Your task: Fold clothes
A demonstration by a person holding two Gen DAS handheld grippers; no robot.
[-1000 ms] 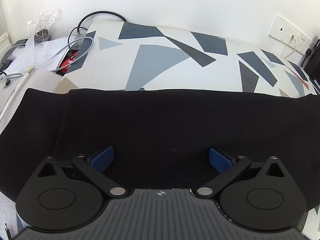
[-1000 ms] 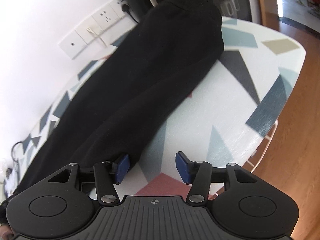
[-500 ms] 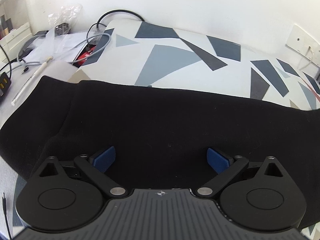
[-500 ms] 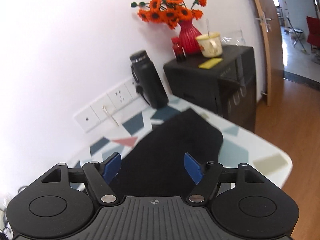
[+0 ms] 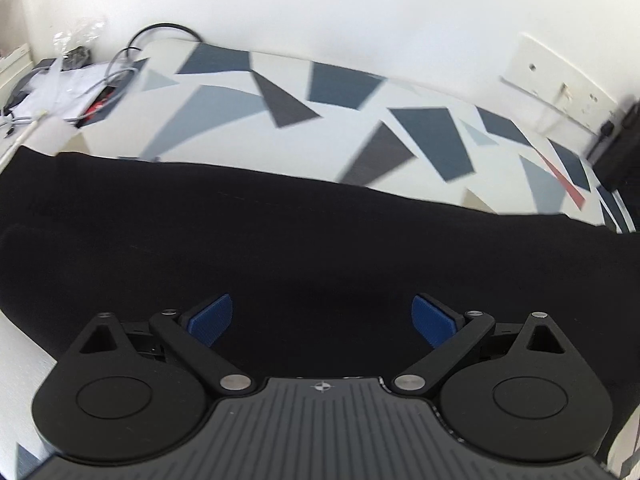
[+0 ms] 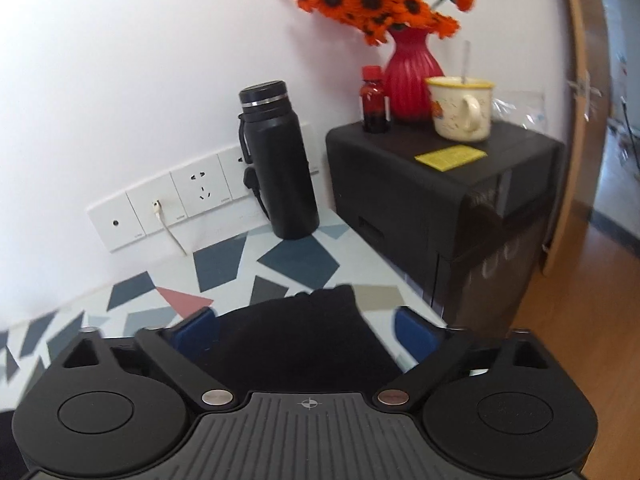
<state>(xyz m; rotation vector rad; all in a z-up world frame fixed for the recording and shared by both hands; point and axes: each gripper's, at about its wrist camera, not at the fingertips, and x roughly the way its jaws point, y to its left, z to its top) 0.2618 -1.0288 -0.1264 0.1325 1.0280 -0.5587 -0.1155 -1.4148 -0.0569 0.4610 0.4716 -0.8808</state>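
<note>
A long black garment [image 5: 280, 248] lies flat across the table [image 5: 224, 92], whose top is white with grey and blue shapes. My left gripper [image 5: 322, 322] hovers over the garment's middle, open, with its blue pads [image 5: 210, 318] wide apart and nothing pinched. In the right wrist view the garment's narrow end [image 6: 312, 308] lies on the table near the right corner. My right gripper [image 6: 306, 334] is above that end and its jaws are opening. The cloth shows below and between the pads, which do not press on it.
A black flask [image 6: 280, 168] stands by the wall sockets [image 6: 168, 204]. A black cabinet [image 6: 440, 184] at the table's end carries a red vase [image 6: 412, 68], a mug [image 6: 460, 108] and a small bottle [image 6: 374, 104]. Cables and papers [image 5: 80, 80] clutter the far left. Wood floor [image 6: 592, 320] lies to the right.
The right gripper lifted off the garment's near edge, rolled level and widened, now facing the wall over the garment's end. The left gripper slid right along the garment, still open.
</note>
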